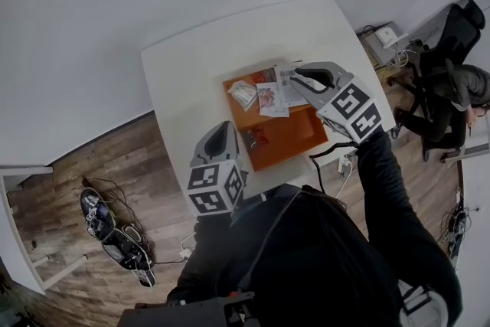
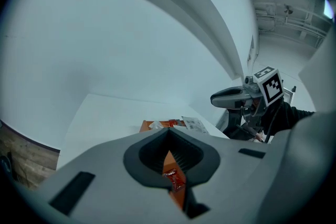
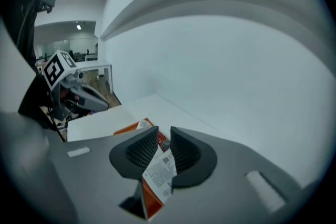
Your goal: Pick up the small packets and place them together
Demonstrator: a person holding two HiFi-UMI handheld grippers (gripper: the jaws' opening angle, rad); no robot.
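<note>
From the head view, a white table [image 1: 191,73] carries an orange tray [image 1: 295,135]. 3 packets sit bunched at the tray's far end: a small white packet [image 1: 243,93], a picture packet [image 1: 269,99] and a printed packet [image 1: 289,88], the last 2 overlapping. 1 red packet [image 1: 257,136] lies apart from them nearer the person, just beyond the tip of the left gripper [image 1: 223,126]. The right gripper [image 1: 300,75] hangs over the printed packet. In the left gripper view the jaws meet at their tips and pinch nothing. The red packet [image 2: 175,180] shows through the slit below them, flat on the tray. In the right gripper view the jaws stand a little apart, empty, pads clear of the printed packet [image 3: 160,173], which lies on the tray beneath the gap. These packets look very light, thin and limp, with glossy wrappers that would likely slip or buckle under a flat squeeze. The red one seems the 1 left to gather. It would probably go best pinched at an edge or sealed end, jaws opened first and lowered close to the tray. A firm but shallow bite should do, since a sachet like this could burst if crushed at its middle.
</note>
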